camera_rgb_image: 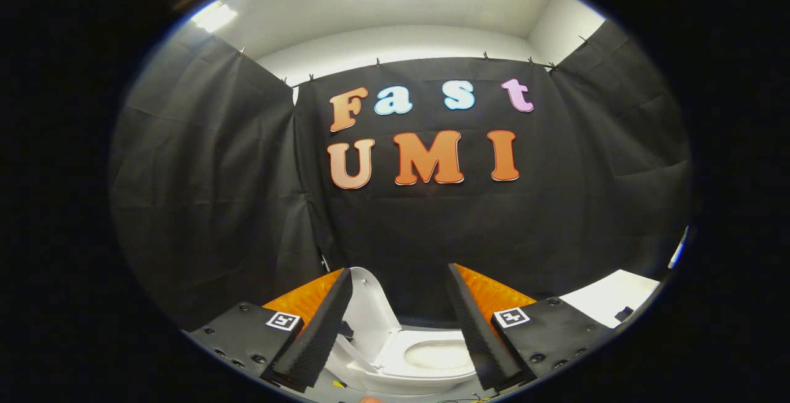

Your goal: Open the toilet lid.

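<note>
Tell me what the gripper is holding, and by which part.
Nothing. The gripper is open, its fingers spread wide with the toilet between and below them. The lid already stands raised by one finger, but neither finger presses on it.

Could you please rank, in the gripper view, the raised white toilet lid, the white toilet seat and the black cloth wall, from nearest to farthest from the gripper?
The gripper is open, fingers apart and holding nothing.
1. Raised white toilet lid: upright, right beside one finger.
2. White toilet seat: down over the bowl, between the fingers and just ahead.
3. Black cloth wall: well beyond the toilet.
The lid and seat are close in rank.
</note>
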Motion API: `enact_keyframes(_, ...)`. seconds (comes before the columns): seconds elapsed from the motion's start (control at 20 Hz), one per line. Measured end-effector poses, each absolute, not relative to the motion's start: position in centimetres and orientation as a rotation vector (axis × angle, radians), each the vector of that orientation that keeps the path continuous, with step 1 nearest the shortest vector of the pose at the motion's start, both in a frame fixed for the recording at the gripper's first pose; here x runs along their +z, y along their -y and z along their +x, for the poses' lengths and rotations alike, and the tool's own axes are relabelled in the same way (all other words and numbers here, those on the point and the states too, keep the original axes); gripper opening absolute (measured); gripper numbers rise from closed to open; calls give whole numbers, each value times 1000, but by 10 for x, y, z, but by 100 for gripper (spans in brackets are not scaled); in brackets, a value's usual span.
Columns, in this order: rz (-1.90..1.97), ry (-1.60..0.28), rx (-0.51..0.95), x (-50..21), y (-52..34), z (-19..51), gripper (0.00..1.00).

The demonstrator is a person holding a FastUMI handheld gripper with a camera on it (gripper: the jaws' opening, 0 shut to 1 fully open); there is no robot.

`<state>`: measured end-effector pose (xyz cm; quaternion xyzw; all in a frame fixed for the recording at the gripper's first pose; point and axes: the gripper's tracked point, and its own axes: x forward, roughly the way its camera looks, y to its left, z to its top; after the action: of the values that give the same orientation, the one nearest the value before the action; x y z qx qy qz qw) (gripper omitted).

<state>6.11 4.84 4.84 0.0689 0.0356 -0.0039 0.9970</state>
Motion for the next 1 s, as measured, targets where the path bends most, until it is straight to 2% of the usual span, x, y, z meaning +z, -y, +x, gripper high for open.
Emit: enact_keyframes(1.0,145,-70,31,53,-56,59,98)
